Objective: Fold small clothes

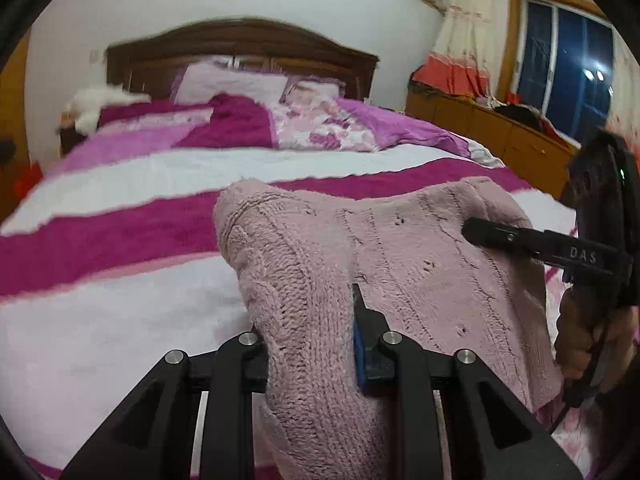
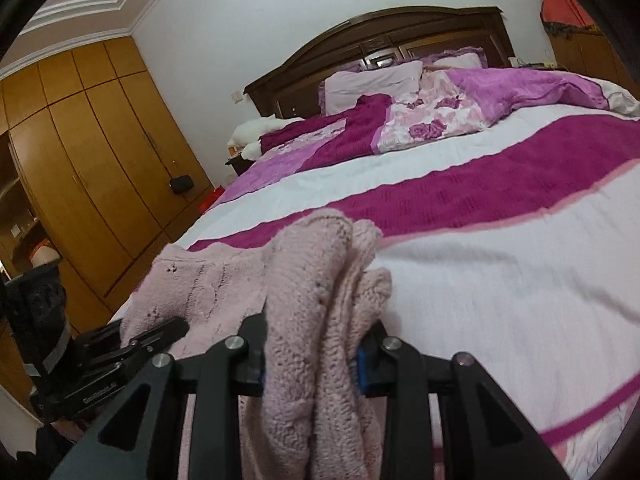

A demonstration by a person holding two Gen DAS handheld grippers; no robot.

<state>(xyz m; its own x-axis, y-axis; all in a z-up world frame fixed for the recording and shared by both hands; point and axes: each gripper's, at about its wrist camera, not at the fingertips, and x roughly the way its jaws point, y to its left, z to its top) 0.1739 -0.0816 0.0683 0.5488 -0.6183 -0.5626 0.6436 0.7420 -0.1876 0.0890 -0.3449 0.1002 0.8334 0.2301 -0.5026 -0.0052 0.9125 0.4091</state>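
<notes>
Item: pink knit sweater [image 1: 400,248], soft, light, limp, stretchy, held over the striped bed [image 1: 120,312], bunched at 6 o'clock in both views, clamped by left gripper [image 1: 312,344] and right gripper [image 2: 312,352]; best gripped at edges.

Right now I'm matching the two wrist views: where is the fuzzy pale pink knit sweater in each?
Left wrist: the fuzzy pale pink knit sweater fills centre to right, a bunch clamped in the left gripper.
Right wrist: the sweater sits lower centre-left, clamped in the right gripper.
Shared landmark: the dark wooden headboard.
</notes>
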